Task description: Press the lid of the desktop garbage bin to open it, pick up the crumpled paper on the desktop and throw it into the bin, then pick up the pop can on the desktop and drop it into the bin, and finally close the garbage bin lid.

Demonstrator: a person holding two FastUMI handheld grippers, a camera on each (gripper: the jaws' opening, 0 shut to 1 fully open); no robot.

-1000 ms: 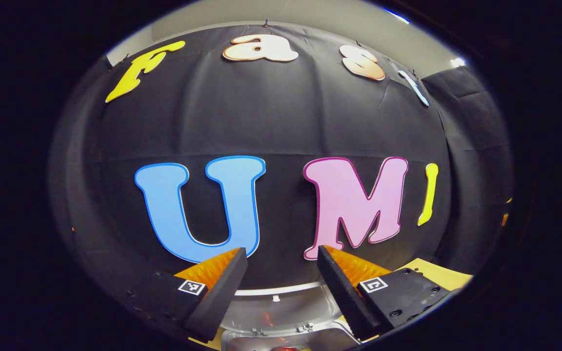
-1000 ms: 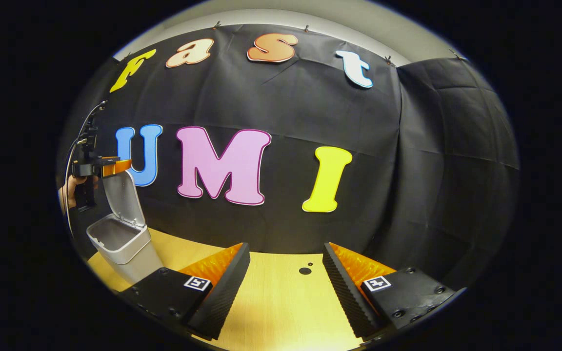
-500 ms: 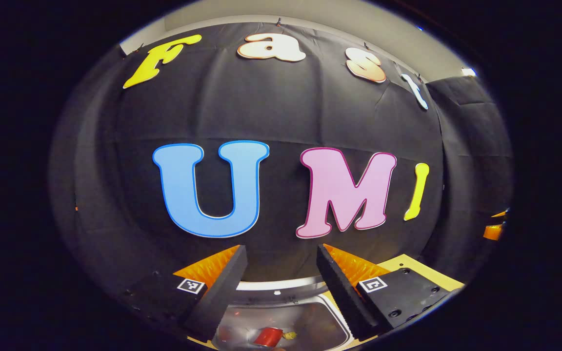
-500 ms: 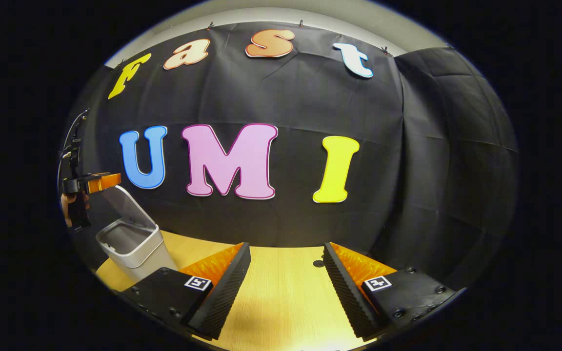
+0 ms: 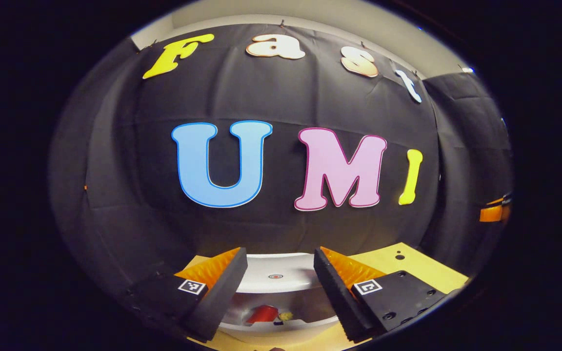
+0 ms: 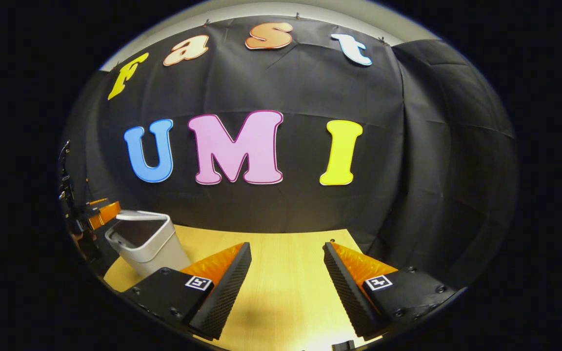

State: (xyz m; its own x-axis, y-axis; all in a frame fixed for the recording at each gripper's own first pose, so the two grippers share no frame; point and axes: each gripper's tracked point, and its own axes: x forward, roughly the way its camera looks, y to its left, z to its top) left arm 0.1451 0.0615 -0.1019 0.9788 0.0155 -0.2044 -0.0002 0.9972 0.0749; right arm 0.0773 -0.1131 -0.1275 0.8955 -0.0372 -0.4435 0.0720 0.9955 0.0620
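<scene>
My left claw (image 5: 276, 280) has come down over the last second, and the lid (image 5: 275, 273) has come down with it. A second ago the lid stood upright behind the bin's mouth; half a second ago it leaned forward; now, in the right gripper view, it lies low over the bin (image 6: 151, 243) at about 8 o'clock, with a dark gap left under its near edge. So I judge the closing step well under way but not finished: the lid wants one more push to seat on the rim.

In the left gripper view the pale lid curves between my fingers at 6 o'clock, and beneath it the inside of the bin is open to sight. The red pop can (image 5: 261, 313) lies there on its side, with a small yellowish scrap just beside it at its 3 o'clock; whether that scrap is the crumpled paper I cannot tell. Both drops therefore look done.

My left claw is spread wide and grips nothing; I cannot tell whether a finger touches the lid. My right claw (image 6: 286, 282) is also released, hanging idle over the bare yellow surface (image 6: 281, 292), well apart from the bin.
</scene>
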